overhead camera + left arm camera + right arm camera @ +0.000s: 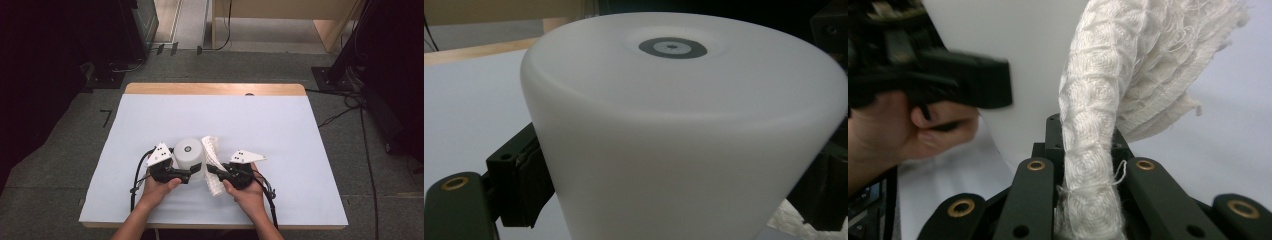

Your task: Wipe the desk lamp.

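A: What are the tongs doing right now?

B: The left tongs (186, 175) are clamped on the side of a white cup (189, 159) that stands upside down on the surface (280, 150), its base facing up with a small grey ring at the centre. In the left gripper view one black pad presses each flank of the cup (684, 135).

A: And the other pair?

B: The right tongs (1088, 185) are clenched on a white woven cloth (1098, 115), bunched into a thick roll that rises out between the jaws. From above, the cloth (212, 162) arches up and leans against the cup's right side.

A: Why hold them like that?

B: My guess is that the left hand (159, 189) steadies the cup so that it cannot slide, while the right hand (247, 192) brings the cloth to its wall to wipe it.

A: So where do the things sit?

B: Near the front edge of the surface, midway across, cup between the two tongs, cloth just right of it.
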Demonstrator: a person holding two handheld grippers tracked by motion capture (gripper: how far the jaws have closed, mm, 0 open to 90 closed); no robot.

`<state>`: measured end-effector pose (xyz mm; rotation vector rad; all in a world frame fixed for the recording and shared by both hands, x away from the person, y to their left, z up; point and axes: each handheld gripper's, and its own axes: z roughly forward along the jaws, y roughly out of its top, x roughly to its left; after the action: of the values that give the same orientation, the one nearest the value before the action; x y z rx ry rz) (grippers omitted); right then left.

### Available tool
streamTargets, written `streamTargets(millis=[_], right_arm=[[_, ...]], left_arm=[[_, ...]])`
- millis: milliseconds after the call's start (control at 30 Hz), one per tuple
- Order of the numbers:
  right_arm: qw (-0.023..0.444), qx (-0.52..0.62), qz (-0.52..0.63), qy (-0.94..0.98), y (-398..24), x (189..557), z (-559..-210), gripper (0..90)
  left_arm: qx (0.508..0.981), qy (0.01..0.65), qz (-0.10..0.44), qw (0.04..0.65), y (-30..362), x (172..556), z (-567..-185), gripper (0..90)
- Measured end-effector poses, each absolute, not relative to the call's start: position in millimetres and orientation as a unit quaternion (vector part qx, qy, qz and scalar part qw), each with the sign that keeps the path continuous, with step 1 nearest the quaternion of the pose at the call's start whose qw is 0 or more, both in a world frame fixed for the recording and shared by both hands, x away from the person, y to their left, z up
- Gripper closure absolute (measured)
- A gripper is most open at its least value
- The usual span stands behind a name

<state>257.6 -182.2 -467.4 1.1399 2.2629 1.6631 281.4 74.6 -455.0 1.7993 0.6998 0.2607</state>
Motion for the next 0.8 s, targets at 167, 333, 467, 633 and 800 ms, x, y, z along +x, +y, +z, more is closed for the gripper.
streamTargets(millis=[167, 333, 467, 633, 800], right_arm=[[0.078, 0.369, 0.567, 0.732, -184.2, 253.3, -453.1, 80.2], [0.114, 0.36, 0.594, 0.71, -196.3, 249.1, -435.6, 80.0], [0.117, 0.395, 0.589, 0.695, -211.1, 253.8, -440.0, 80.0], [0.117, 0.42, 0.579, 0.689, -220.7, 256.7, -449.1, 79.9], [0.118, 0.418, 0.574, 0.695, -221.6, 257.8, -452.4, 79.8]], left_arm=[[0.782, 0.282, 0.119, 0.543, 64.8, 278.0, -460.2, 9.0], [0.785, 0.279, 0.148, 0.533, 58.5, 274.7, -463.3, 8.8], [0.78, 0.285, 0.165, 0.532, 63.7, 277.8, -464.4, 8.8], [0.792, 0.282, 0.184, 0.509, 64.3, 279.5, -470.9, 8.7], [0.792, 0.283, 0.191, 0.507, 65.3, 275.6, -471.8, 8.5]])
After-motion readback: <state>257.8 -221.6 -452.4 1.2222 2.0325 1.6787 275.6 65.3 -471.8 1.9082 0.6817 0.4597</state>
